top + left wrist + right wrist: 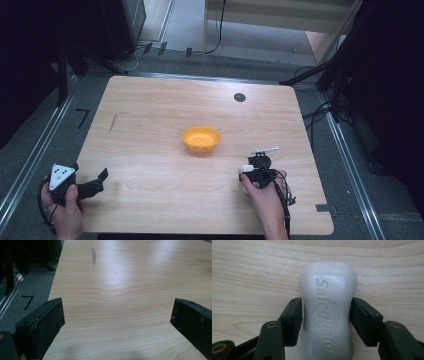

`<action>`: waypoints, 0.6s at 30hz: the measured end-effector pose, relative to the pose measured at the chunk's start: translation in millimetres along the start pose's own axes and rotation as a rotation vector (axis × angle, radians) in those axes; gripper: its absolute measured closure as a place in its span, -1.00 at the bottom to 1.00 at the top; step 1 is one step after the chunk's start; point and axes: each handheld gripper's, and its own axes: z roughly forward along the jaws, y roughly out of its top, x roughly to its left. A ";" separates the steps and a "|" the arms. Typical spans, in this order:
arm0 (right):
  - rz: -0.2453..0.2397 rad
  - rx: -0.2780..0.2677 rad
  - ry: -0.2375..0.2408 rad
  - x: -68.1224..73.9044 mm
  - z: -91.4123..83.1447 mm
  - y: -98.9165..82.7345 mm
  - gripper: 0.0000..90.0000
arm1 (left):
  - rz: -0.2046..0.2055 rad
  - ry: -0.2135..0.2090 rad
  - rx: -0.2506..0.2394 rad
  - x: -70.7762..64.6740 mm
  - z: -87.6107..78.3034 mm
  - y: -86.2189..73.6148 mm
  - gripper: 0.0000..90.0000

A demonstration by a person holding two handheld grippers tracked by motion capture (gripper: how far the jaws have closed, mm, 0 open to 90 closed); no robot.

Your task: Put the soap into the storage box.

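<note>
On the near right part of the table (150,100), the right gripper (325,312) is sitting over a white bar of soap (328,310), the kind with "Safeguard" moulded into the top; in the right gripper view the bar is lying flat on the wood, and the jaws are standing on either side of its narrow waist; the right-hand pad is looking pressed up against it, while the left one seems to be showing a thin sliver of gap, so I'm reading this as a grip that's closing in rather than a firm hold; the soap isn't looking lifted at all. In the high view the same gripper (257,165) is pointing down at the table with the person's right hand (265,192) behind it, and the soap (246,168) is peeking out as a small white bit beside it. The orange bowl (200,139) is sitting near the middle of the table, a little way off from the soap, and it's looking empty apart from some dots on its bottom; my guess is that's where the bar is heading, so the pick-up, carry and drop are all still waiting to happen. The left gripper (92,184) is hanging out at the near left edge, jaws standing wide with nothing between them but bare wood.
</note>
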 end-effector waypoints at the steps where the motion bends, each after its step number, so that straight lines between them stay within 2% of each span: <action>1: -0.002 0.003 -0.007 0.4 1.5 -0.2 0.01 | 0.001 0.000 -0.001 0.1 0.0 0.0 -1.00; 5: -0.018 -0.008 -0.020 1.0 4.8 -2.1 0.06 | 0.001 0.000 -0.001 -0.1 0.0 0.0 -1.00; 11: -0.074 -0.012 -0.042 3.3 5.0 -4.6 0.11 | 0.003 0.000 0.000 -0.3 -0.1 -0.2 -1.00; 16: -0.079 -0.008 -0.067 6.1 5.3 -5.2 0.11 | 0.001 -0.001 -0.003 -0.1 -0.3 -0.2 -1.00; 18: -0.101 -0.022 -0.052 3.8 5.0 -7.2 0.12 | -0.003 -0.001 -0.004 0.3 -0.4 -0.3 -1.00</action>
